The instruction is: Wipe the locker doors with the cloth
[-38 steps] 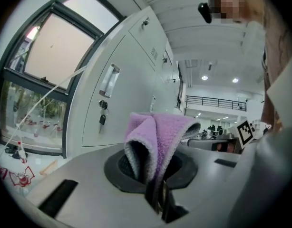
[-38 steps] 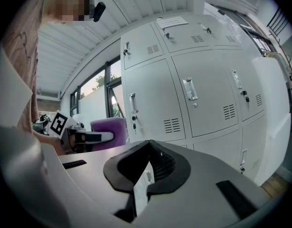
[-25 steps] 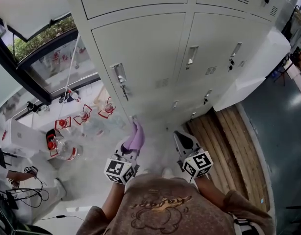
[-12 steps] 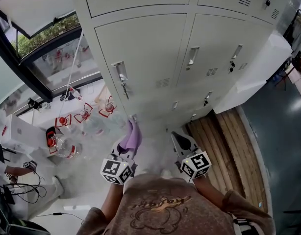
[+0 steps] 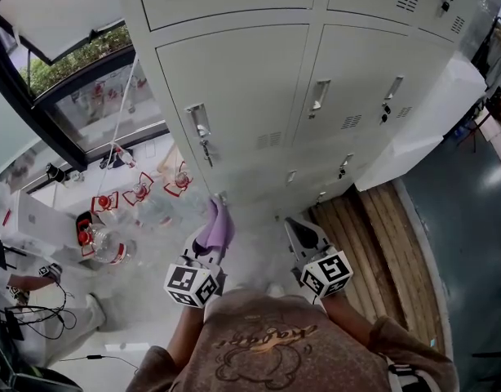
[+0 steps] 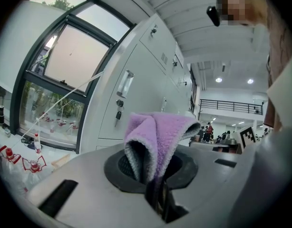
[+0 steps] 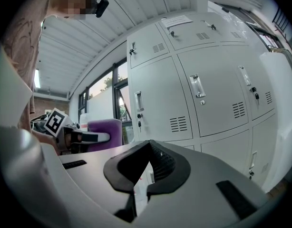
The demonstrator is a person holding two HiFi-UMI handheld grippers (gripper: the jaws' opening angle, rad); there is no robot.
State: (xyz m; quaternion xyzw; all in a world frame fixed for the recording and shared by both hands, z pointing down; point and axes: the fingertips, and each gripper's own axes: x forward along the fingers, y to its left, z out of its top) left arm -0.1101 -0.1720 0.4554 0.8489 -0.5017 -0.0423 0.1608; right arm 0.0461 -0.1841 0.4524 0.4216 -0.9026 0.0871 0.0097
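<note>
A folded purple cloth (image 5: 217, 224) sticks up from my left gripper (image 5: 210, 242), which is shut on it. In the left gripper view the cloth (image 6: 155, 136) stands between the jaws, short of the white locker door (image 6: 136, 87) ahead. That door (image 5: 234, 80) has a metal handle (image 5: 200, 124) with keys hanging under it. My right gripper (image 5: 298, 228) hangs beside the left one, low in front of the lockers (image 7: 203, 94). Its jaws are pressed together on nothing (image 7: 147, 151). From the right gripper view, the cloth (image 7: 107, 131) and left gripper (image 7: 86, 137) show at the left.
A dark-framed window (image 5: 79, 96) sits left of the lockers. Red-capped bottles (image 5: 99, 242) stand on the floor below it. Wooden planks (image 5: 385, 235) lie at the right under a white ledge (image 5: 422, 117). Cables and a person's arm (image 5: 26, 288) are at the far left.
My left gripper and the cloth have drifted slightly left and lower in the head view. The right gripper has hardly moved.
</note>
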